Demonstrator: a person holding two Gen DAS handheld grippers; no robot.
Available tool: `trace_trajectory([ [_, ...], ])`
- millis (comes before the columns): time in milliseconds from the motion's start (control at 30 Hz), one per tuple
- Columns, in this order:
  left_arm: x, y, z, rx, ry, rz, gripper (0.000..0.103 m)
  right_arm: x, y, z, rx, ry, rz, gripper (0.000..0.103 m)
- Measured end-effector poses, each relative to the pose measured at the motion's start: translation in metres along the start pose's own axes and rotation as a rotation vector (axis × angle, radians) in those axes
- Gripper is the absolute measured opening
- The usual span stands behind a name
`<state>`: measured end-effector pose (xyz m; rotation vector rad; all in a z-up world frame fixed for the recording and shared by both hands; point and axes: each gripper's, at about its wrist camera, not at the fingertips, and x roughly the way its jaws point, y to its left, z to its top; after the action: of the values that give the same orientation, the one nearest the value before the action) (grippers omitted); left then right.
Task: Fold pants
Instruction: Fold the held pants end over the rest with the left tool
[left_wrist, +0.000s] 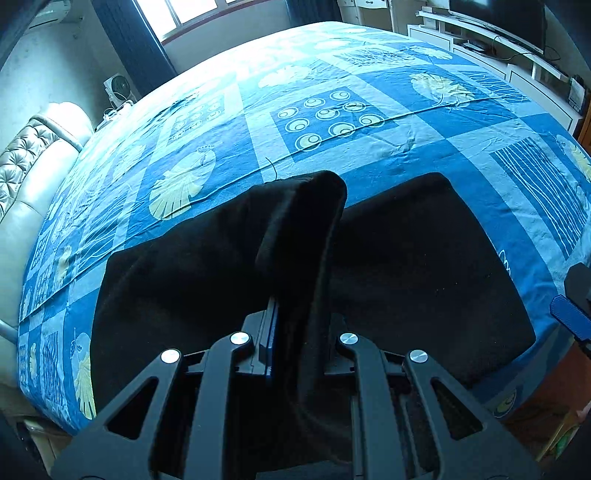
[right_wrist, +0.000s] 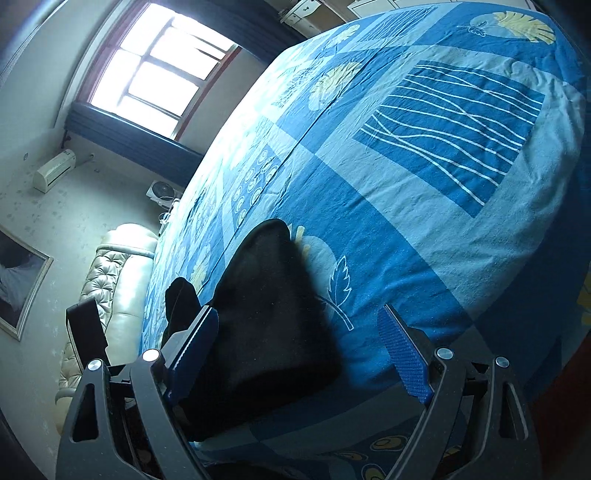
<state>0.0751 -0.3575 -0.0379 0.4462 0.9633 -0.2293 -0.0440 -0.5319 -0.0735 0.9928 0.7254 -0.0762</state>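
Note:
Black pants lie across the near edge of a bed with a blue patterned sheet. My left gripper is shut on a raised fold of the pants, which stands up between its fingers and droops over them. My right gripper is open and empty, its blue pads wide apart, just off the bed's edge at one end of the pants. One of its blue pads shows at the right edge of the left wrist view. The raised fold and the left gripper show at the left in the right wrist view.
A padded cream headboard lies at the left. A window and a small fan are beyond the bed. A white cabinet with a TV stands at the far right.

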Motion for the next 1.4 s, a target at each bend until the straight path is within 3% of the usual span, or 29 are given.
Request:
trace_trajectory([
  [500,0.007,-0.012,-0.003,0.029,-0.009,0.039,0.015,0.005,-0.021,0.0,0.036,0.014,-0.01,0.087],
  [600,0.005,-0.013,-0.003,0.033,-0.011,0.03,0.019,0.002,-0.019,0.0,0.033,0.01,-0.019,0.087],
  [700,-0.01,-0.021,-0.003,0.055,-0.046,-0.02,0.032,-0.002,-0.017,0.002,0.027,0.001,-0.025,0.087],
  [767,-0.029,-0.03,-0.006,0.084,-0.101,-0.059,0.071,-0.01,-0.016,0.005,0.017,-0.013,-0.029,0.087],
  [800,-0.042,-0.033,-0.009,0.096,-0.142,-0.076,0.079,-0.013,-0.015,0.006,0.011,-0.02,-0.03,0.087],
  [833,-0.055,-0.034,-0.013,0.104,-0.183,-0.096,0.086,-0.017,-0.013,0.008,0.003,-0.023,-0.028,0.087],
  [900,-0.076,-0.029,-0.024,0.115,-0.241,-0.142,0.09,-0.024,-0.008,0.011,-0.008,-0.03,-0.015,0.087],
  [1067,-0.1,0.025,-0.05,0.007,-0.263,-0.211,0.095,-0.021,0.022,0.01,-0.054,0.043,0.123,0.087],
  [1233,-0.092,0.114,-0.073,-0.182,-0.217,-0.177,0.095,0.02,0.07,-0.008,-0.168,0.22,0.279,0.087],
  [1400,-0.085,0.188,-0.098,-0.314,-0.194,-0.084,0.095,0.074,0.092,-0.018,-0.239,0.331,0.132,0.088],
])
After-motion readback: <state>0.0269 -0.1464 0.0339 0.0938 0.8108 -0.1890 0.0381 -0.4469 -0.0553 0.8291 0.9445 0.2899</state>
